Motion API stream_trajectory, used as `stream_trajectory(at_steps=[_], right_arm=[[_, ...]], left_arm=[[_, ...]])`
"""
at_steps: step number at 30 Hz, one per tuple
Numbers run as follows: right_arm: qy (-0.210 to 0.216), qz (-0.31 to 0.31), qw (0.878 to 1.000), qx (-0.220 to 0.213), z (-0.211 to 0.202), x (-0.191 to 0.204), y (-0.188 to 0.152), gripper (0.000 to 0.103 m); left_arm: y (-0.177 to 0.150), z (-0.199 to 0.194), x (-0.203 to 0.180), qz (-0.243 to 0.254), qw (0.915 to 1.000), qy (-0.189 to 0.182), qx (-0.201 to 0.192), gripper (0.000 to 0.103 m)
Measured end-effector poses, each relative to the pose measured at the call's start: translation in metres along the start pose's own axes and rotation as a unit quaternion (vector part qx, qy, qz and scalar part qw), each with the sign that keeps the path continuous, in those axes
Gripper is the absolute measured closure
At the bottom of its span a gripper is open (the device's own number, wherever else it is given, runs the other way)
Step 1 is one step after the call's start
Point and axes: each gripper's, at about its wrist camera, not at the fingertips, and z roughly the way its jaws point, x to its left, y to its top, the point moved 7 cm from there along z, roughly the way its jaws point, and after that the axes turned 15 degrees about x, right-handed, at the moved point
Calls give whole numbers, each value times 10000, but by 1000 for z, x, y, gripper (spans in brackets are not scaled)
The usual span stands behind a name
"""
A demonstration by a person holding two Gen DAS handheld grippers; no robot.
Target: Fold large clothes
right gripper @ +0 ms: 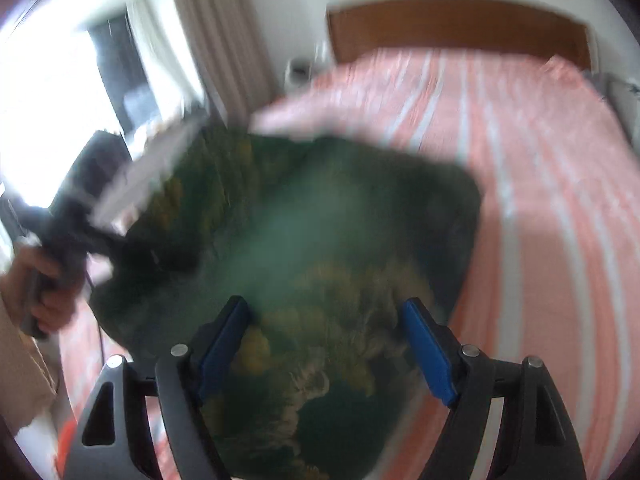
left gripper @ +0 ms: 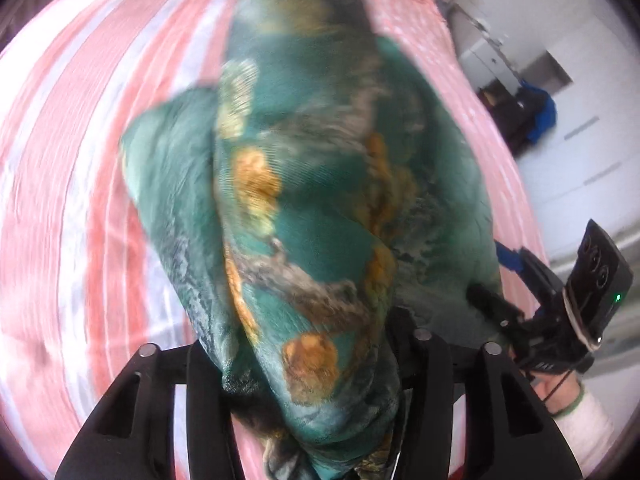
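The left hand-held gripper [left gripper: 316, 364] pinches a bunched fold of the teal floral garment [left gripper: 320, 200], which drapes forward from its black fingers over the pink striped bed [left gripper: 60, 200]. The right hand-held gripper [right gripper: 326, 344] stands spread, its blue pads [right gripper: 430, 354] wide apart with the garment [right gripper: 320, 240] lying blurred between and ahead of them. Beyond it the bed [right gripper: 540, 180] runs to a wooden headboard [right gripper: 456, 24]; a curtain [right gripper: 216, 40] hangs to its left.
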Motion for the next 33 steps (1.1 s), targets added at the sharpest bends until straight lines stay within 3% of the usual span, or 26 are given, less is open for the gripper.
stream_trajectory(at_steps=[2, 4, 6, 9, 11, 12, 16, 18, 20, 22, 24, 33], right_arm=[[-392, -83, 9986, 347, 29, 7, -3, 20], [-697, -143, 9968, 376, 42, 10, -3, 18], [-746, -43, 9965, 380, 44, 7, -2, 17], [-665, 71, 9973, 310, 28, 5, 3, 17], [-557, 227, 9981, 155, 5, 1, 4, 15], [-550, 320, 9980, 53, -6, 2, 1, 14], [-673, 684, 9948, -348, -53, -6, -19, 13], [-644, 830, 9934, -455, -70, -7, -35, 9], [-631, 936, 9925, -467, -77, -12, -52, 7], [-637, 1013, 9921, -388, -81, -14, -77, 7], [-694, 1061, 9916, -267, -87, -10, -105, 7], [-839, 1386, 9866, 195, -103, -20, -179, 7]], left_arm=[[-8, 15, 11, -199, 9994, -268, -60, 48], [-7, 18, 21, -349, 9978, -530, -182, 45], [-12, 15, 19, -405, 9961, -748, -241, 41], [-18, -2, 20, -451, 9922, -1114, -330, 24], [-26, -18, 22, -485, 9924, -1015, -504, 8], [-34, -27, 27, -494, 9934, -840, -611, 4], [-67, -48, 37, -620, 9927, -670, -786, 4], [-88, -64, 40, -573, 9925, -273, -1040, 4], [-111, -80, 28, -380, 9872, 625, -1415, 3], [-121, -104, 17, -226, 9706, 1576, -1806, 3], [-137, -117, 4, -176, 9534, 2154, -2105, 2], [-149, -142, -21, -179, 9176, 3126, -2449, 2]])
